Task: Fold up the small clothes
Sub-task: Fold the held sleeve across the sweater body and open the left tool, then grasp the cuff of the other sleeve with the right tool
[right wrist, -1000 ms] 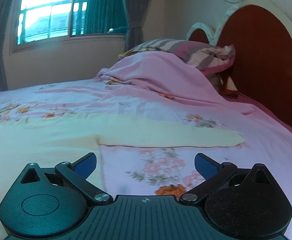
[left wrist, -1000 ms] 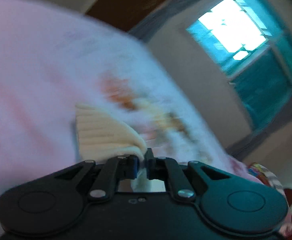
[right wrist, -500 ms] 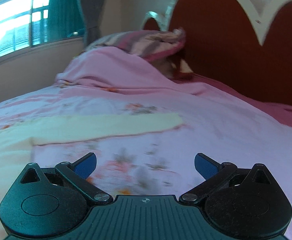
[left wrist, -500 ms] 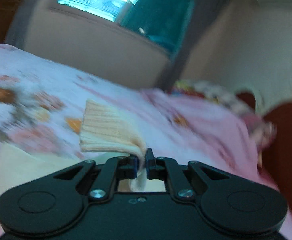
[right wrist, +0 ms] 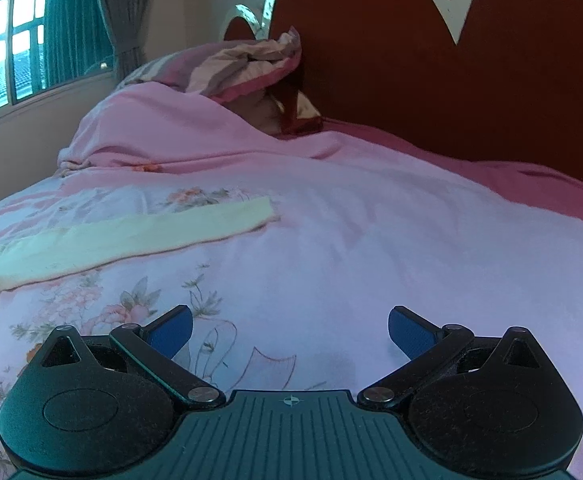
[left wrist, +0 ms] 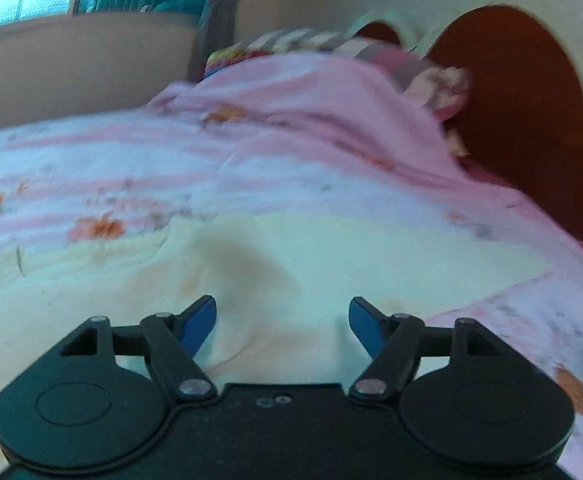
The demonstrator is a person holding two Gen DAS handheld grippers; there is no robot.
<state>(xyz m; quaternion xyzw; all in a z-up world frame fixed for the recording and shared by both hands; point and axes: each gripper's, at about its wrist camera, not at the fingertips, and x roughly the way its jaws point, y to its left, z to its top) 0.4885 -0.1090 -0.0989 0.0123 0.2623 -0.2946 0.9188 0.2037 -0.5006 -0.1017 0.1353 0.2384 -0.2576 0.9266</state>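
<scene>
A cream-coloured small garment point(left wrist: 291, 264) lies spread on the pink floral bed sheet point(left wrist: 139, 168). My left gripper point(left wrist: 283, 322) is open just above its rumpled middle, holding nothing. In the right wrist view one long cream sleeve point(right wrist: 131, 236) stretches across the sheet at the left. My right gripper point(right wrist: 289, 330) is open and empty over bare floral sheet point(right wrist: 331, 248), to the right of the sleeve and apart from it.
A pink blanket heap point(right wrist: 163, 132) and a striped pillow point(right wrist: 235, 68) lie at the head of the bed. The dark red headboard point(right wrist: 451, 72) rises behind and to the right. A window with teal curtains point(right wrist: 31, 40) is at the far left.
My left gripper has opened and let go of the ribbed cream cuff, which now lies on the garment. My right gripper has swung right, toward the headboard, still open.
</scene>
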